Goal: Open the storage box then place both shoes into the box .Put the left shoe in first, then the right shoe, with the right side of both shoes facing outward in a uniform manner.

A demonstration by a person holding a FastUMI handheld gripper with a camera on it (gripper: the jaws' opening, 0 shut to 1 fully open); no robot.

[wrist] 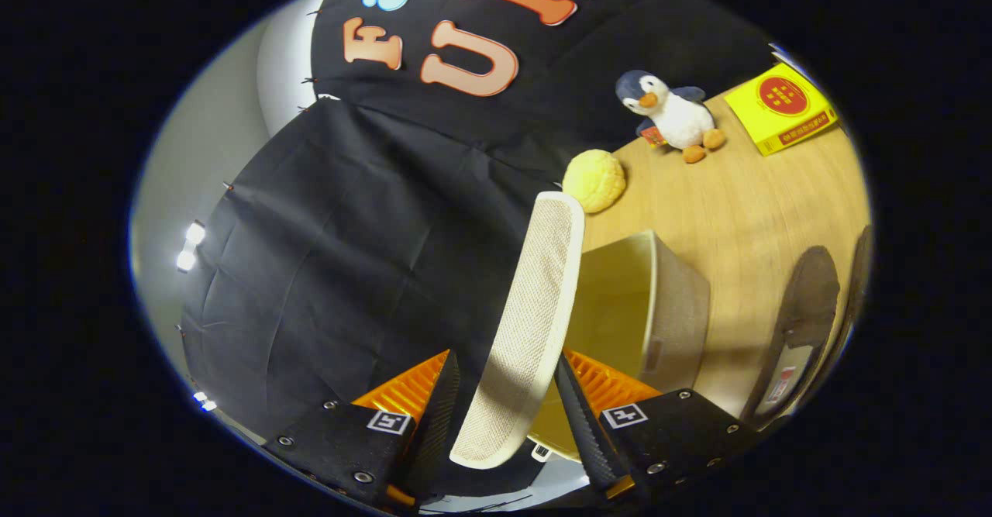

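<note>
Both fingers of the gripper (504,416) flank the beige woven fabric lid (531,323), raised upright over the open beige storage box (678,308); whether they pinch it is unclear. Judged mid-opening; next, set lid aside, fetch left shoe

One storage box (659,308) with one raised lid (527,323). Beyond the box: one yellow round plush (594,180), one penguin toy (673,114), one yellow carton (783,108). Beside the box: two shoes (806,308).

Dim, fisheye-warped, soft-edged shadows
</note>
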